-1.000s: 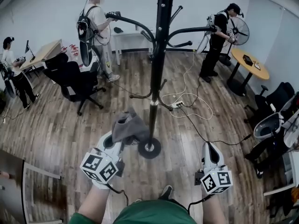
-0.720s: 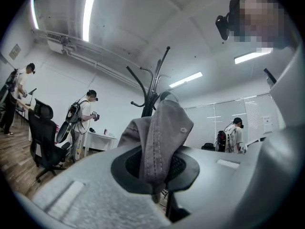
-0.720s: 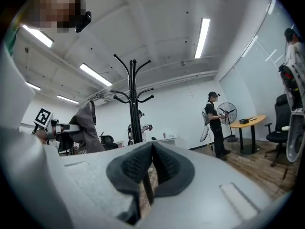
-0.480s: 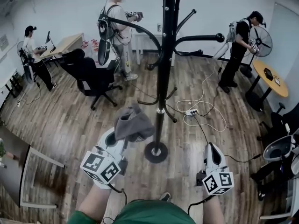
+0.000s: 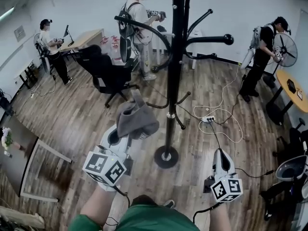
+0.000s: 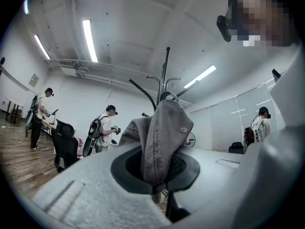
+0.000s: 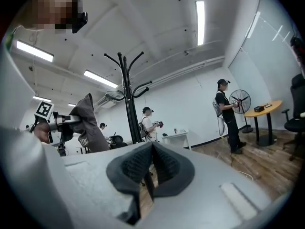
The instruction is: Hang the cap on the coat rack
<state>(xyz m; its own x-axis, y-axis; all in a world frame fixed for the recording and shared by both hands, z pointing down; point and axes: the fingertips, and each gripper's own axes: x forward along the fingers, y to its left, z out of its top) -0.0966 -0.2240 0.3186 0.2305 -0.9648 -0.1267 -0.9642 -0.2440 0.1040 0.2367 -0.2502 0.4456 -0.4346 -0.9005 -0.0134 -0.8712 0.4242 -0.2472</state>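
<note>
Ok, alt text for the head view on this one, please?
Seen from above, the left tool grips a crumpled grey cap, held just left of the pole of a black coat rack whose visible hooks are bare. The right tool sits low at right, shut and empty, over a wooden floor.

obstacle: coat rack (image 5: 174, 81) ahead, arms spread | free: room left of pole
</note>
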